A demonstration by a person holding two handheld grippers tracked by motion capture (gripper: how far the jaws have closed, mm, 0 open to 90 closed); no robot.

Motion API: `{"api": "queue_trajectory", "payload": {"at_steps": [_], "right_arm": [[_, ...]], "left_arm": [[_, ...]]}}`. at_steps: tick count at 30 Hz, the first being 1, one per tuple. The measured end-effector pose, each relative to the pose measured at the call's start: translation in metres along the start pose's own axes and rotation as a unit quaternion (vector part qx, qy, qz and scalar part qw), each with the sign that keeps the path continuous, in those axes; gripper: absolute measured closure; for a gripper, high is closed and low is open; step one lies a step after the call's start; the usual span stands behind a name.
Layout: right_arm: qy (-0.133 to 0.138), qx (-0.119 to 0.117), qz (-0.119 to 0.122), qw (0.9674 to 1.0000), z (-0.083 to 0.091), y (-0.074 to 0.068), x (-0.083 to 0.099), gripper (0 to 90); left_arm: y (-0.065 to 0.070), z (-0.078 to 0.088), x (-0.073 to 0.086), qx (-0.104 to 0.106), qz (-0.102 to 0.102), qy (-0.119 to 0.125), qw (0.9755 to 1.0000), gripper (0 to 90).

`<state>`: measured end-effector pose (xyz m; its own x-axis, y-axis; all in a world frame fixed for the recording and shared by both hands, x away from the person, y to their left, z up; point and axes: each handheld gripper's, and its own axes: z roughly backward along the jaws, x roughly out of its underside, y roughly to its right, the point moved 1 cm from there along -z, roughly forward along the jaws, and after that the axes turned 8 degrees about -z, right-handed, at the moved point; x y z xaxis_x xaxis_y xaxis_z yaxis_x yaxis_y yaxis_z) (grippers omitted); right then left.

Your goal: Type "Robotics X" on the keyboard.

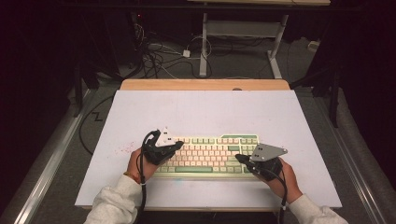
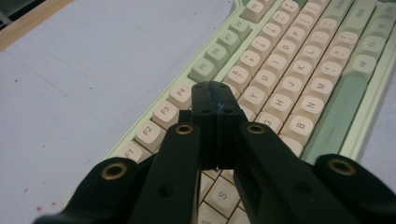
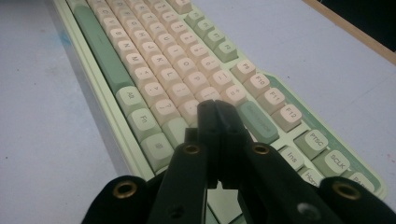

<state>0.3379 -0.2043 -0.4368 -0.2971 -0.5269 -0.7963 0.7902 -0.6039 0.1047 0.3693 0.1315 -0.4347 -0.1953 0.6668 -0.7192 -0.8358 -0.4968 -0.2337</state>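
A cream and green keyboard (image 1: 210,156) lies across the near middle of the white table top (image 1: 201,114). My left gripper (image 1: 180,144) hovers over the keyboard's left end, jaws pressed together with nothing between them. In the left gripper view its tips (image 2: 215,93) hang over the number row of the keyboard (image 2: 299,79). My right gripper (image 1: 238,158) is over the right half, pointing left, also shut and empty. In the right gripper view its tips (image 3: 215,108) sit above the keys near the enter block of the keyboard (image 3: 154,70).
A wooden strip (image 1: 205,84) edges the far side of the table. Beyond it, on the floor, are a tangle of cables (image 1: 159,56) and a white desk frame (image 1: 243,42). Bare white surface lies beyond the keyboard and at both sides.
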Motion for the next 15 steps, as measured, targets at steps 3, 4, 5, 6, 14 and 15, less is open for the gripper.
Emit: {"api": "queue_trajectory", "payload": {"at_steps": [3, 4, 5, 6, 14, 15], "right_arm": [[0.002, -0.001, -0.002, 1.0000, 0.001, 0.000, -0.001, 90.0], [0.005, -0.001, -0.003, 1.0000, 0.002, 0.001, -0.001, 90.0], [0.005, -0.001, -0.003, 1.0000, 0.002, 0.001, -0.001, 90.0], [0.006, 0.000, -0.004, 1.0000, 0.003, 0.001, -0.001, 90.0], [0.021, 0.005, -0.010, 0.9997, 0.009, 0.003, -0.003, 90.0], [0.023, 0.005, -0.012, 0.9996, 0.010, 0.003, -0.004, 90.0]], "left_arm": [[0.000, 0.002, 0.001, -0.006, -0.002, 0.002, 1.0000, 87.5], [-0.001, 0.004, 0.002, -0.007, -0.001, 0.005, 1.0000, 87.5], [-0.001, 0.005, 0.002, -0.009, -0.002, 0.007, 0.9999, 87.5], [-0.001, 0.006, 0.003, -0.010, -0.002, 0.011, 0.9999, 87.5], [0.000, 0.015, 0.006, -0.027, -0.013, 0.027, 0.9992, 87.3], [0.000, 0.016, 0.008, -0.030, -0.014, 0.028, 0.9991, 87.2]]}}
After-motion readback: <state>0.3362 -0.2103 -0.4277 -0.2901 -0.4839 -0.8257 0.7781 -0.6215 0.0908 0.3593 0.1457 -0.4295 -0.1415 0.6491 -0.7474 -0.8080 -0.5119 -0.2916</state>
